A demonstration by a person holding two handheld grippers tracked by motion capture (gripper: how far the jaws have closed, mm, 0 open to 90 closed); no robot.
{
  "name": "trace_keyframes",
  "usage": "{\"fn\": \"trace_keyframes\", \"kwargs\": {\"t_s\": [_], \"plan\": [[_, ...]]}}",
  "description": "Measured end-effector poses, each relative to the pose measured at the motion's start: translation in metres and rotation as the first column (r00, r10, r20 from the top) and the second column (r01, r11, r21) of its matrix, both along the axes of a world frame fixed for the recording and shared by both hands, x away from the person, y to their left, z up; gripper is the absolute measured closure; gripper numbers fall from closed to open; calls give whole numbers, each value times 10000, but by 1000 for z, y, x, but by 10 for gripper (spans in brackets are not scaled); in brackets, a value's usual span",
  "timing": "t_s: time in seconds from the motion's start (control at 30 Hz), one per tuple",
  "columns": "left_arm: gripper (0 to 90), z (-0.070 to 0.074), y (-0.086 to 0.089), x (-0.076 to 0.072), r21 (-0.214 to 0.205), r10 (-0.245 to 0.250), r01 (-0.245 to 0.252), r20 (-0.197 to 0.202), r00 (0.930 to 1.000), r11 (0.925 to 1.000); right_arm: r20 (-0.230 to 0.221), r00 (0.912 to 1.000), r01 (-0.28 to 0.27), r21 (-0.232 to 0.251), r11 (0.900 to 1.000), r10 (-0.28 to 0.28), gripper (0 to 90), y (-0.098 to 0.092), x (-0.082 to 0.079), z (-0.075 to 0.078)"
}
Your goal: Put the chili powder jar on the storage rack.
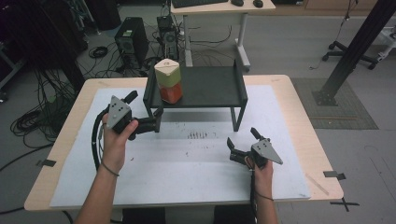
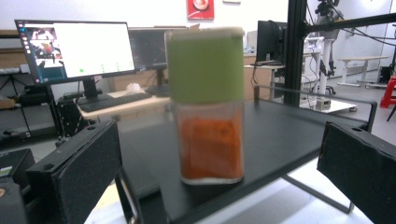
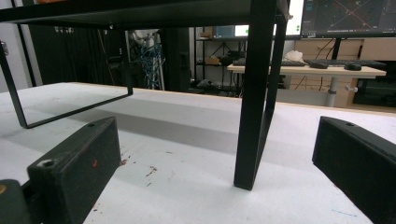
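I have the left claw [image 1: 148, 112] raised to the front left corner of the black shelf [image 1: 210, 88], its jaws spread wide and pointed at the jar [image 1: 168, 80]. The jar stands upright near that corner of the shelf, with a pale green lid over an orange, see-through body. In the left gripper view the jar [image 2: 207, 105] sits square between my two jaws, but neither pad touches it; it looks near, with open space on both sides.

My right claw [image 1: 242, 144] rests low over the white surface [image 1: 187, 172], in front of the shelf's right front leg [image 1: 237, 119]. Its jaws are spread as well and hold nothing. In the right gripper view that leg [image 3: 254, 93] stands between the jaws, farther off, not gripped.

As I judge it, the work is at its start: the approach to the jar is lined up, and the grasp is not yet made. What is left is to bring the left claw forward around the jar's body, press the jaws onto it, and lift it off the shelf. The right claw has no part yet.
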State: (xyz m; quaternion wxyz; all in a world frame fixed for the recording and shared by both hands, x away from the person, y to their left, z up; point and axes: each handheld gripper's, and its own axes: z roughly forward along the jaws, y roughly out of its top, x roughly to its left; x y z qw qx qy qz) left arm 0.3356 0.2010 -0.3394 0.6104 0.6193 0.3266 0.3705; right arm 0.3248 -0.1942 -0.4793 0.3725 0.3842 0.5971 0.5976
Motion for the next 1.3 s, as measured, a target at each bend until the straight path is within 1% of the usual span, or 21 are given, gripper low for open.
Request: {"fn": "trace_keyframes", "kwargs": {"t_s": [0.1,0.2,0.33,0.37,0.53,0.7,0.97,1.07,1.17,1.2,1.27,1.3], "plan": [[2,-8,4,-5,-71,56,-56,-7,10000,10000,4,10000,5,18,10000,-5,9,0,0,0],[2,-18,7,-10,-5,86,-86,38,10000,10000,1,10000,4,38,10000,-4,9,0,0,0],[2,-33,11,-14,60,133,-133,-20,9999,9999,-7,10000,-1,33,10000,1,9,0,0,0],[2,-38,12,-16,29,143,-143,-84,9999,9999,-7,10000,-1,32,10000,1,9,0,0,0],[3,-55,17,-21,-124,235,-236,-134,9996,9996,-7,10000,-15,28,10000,15,10,0,0,0],[4,-66,19,-23,-240,368,-370,-106,9993,9990,-4,10000,-19,41,10000,20,10,0,0,0],[4,-91,18,-29,22,536,-536,-145,9985,9986,2,10000,-19,54,10000,19,10,0,0,0],[4,-97,19,-31,-31,636,-637,-165,9978,9980,6,10000,-23,45,10000,23,10,0,0,0],[4,-103,20,-33,-193,803,-805,-108,9967,9966,0,10000,-43,37,10000,43,11,0,0,0],[4,-105,20,-33,-171,828,-830,-88,9965,9964,-6,10000,-52,33,10000,52,11,0,0,0],[4,-107,19,-34,-7,827,-827,-198,9964,9966,-3,10000,-69,28,10000,69,10,0,0,0],[4,-110,19,-34,-51,830,-830,-99,9965,9965,-19,10000,-81,35,10000,81,11,0,0,0]]}}
